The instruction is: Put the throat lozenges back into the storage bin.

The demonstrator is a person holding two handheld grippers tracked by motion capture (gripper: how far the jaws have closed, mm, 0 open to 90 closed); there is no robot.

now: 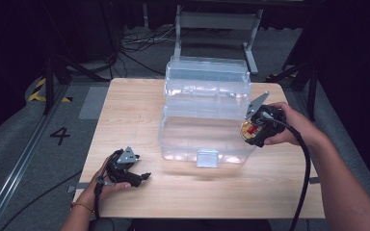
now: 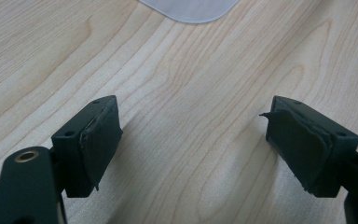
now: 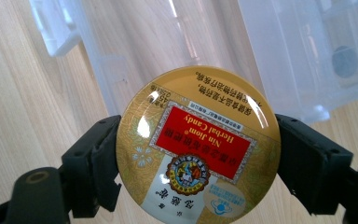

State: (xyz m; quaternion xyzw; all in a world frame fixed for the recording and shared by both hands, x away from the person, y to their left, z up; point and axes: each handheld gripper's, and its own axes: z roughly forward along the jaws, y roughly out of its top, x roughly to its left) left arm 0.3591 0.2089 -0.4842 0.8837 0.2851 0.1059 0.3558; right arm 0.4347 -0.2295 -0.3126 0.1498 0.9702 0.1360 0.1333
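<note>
**Candy tin clamped at the clear box**

High view: I see my right tongs [image 1: 253, 134] right of centre, pressed against the clear plastic box [image 1: 204, 115] with a round candy tin [image 1: 248, 130] in them. My left tongs [image 1: 142, 177] rest low at lower left on the counter [image 1: 125, 110].

Left gripper view: my left tongs [image 2: 193, 140] gape wide over bare wood, holding nothing.

Right gripper view: my right tongs [image 3: 198, 158] squeeze the candy tin [image 3: 198, 149] at frame centre, its lid facing me; the box [image 3: 242, 51] is behind, across the top.

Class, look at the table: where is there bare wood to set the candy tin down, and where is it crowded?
Bare wood lies left of the clear box, beyond the left gripper, and along the table front edge. The right side is crowded: right gripper holds the candy tin against the box.
</note>
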